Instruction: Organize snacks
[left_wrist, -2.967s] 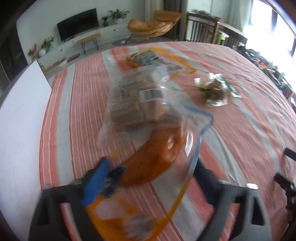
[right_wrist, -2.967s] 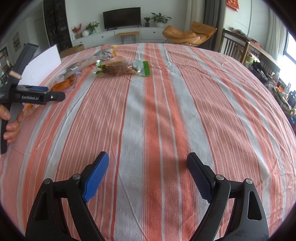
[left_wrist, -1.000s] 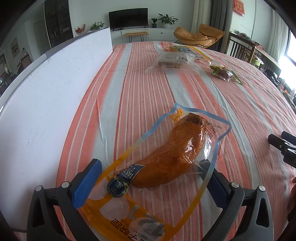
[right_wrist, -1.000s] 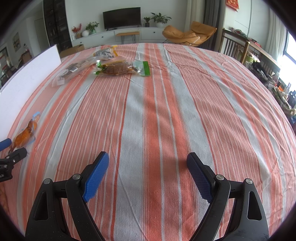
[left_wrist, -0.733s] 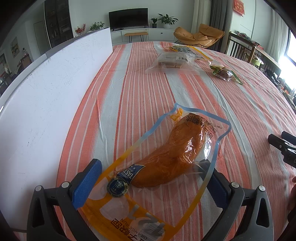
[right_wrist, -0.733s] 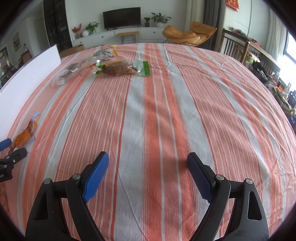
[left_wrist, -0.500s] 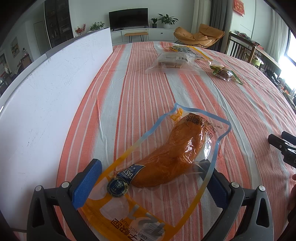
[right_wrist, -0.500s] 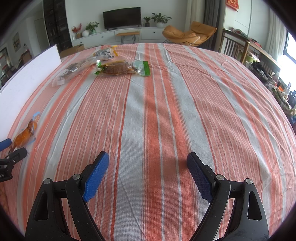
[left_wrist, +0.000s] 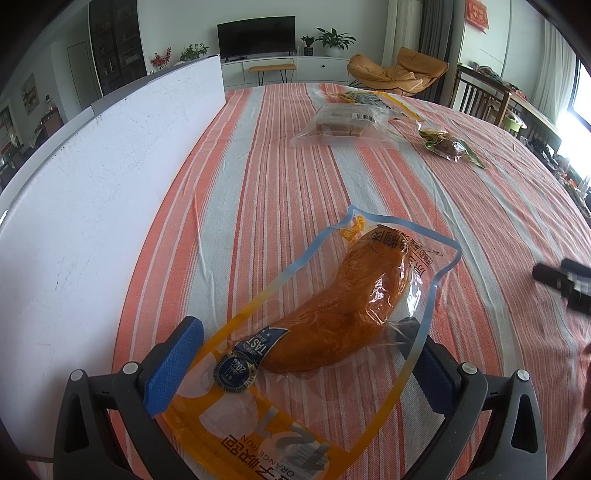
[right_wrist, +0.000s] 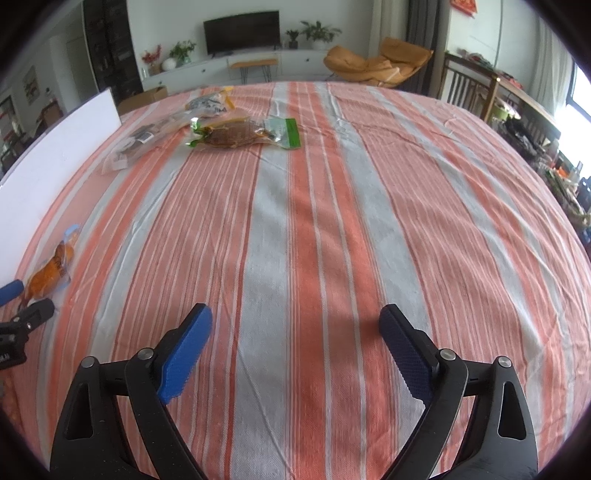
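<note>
Blue-padded fingers (left_wrist: 173, 365) of the left gripper (left_wrist: 301, 369) stood wide apart, astride a glossy orange bun packet (left_wrist: 317, 332) lying flat on the striped tablecloth (left_wrist: 258, 192); its near end was cut off from view. Right gripper (right_wrist: 297, 349) jaws were opening over bare cloth, nothing between them. Farther off lay a clear cake packet (left_wrist: 343, 123) and a green-edged snack pouch (right_wrist: 243, 136).

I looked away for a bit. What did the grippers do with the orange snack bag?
The left gripper carried the orange snack bag away from the other snacks and laid it on the striped tablecloth beside the white board; its fingers now stand apart around the bag. The brown cake pack and green-edged pack stayed put. The right gripper is opening, empty.
</note>
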